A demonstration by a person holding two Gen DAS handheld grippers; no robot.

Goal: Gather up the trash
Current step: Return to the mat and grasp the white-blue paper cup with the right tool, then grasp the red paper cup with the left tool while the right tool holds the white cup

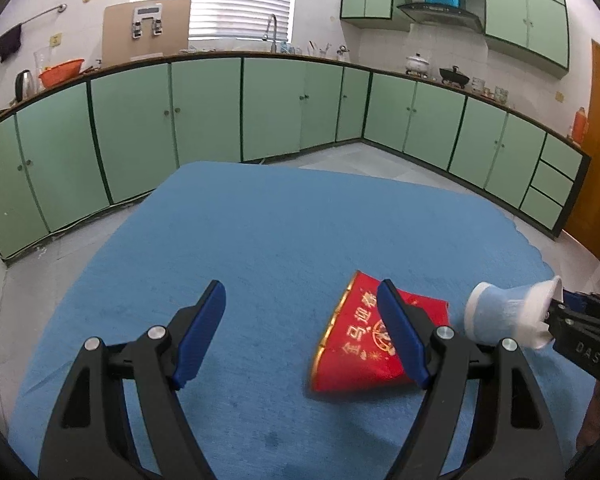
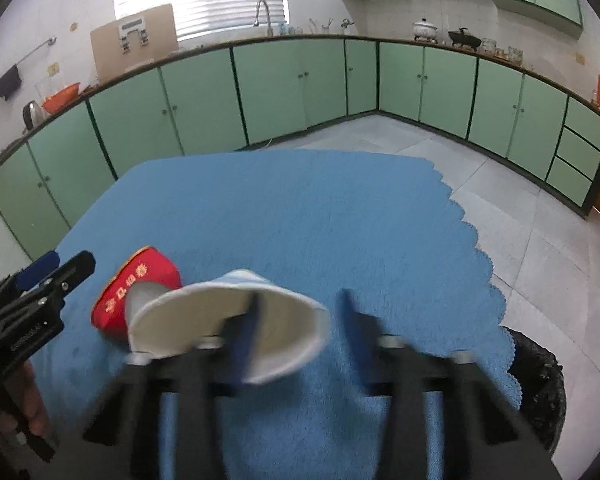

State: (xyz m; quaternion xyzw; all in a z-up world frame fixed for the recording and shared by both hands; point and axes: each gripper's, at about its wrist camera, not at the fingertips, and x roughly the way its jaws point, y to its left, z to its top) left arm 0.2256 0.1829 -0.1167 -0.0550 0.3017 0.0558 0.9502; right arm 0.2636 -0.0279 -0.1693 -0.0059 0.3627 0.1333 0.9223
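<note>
While flattened, red cup shows gold Chinese characters.

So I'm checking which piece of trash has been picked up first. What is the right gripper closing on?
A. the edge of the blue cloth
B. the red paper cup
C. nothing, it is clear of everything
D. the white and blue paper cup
D: the left wrist view shows the right gripper pinching the rim of the white and blue paper cup, while the red paper cup lies untouched on the blue cloth.

The blue cloth lies bare ahead; only the red cup obstructs near right.
</note>
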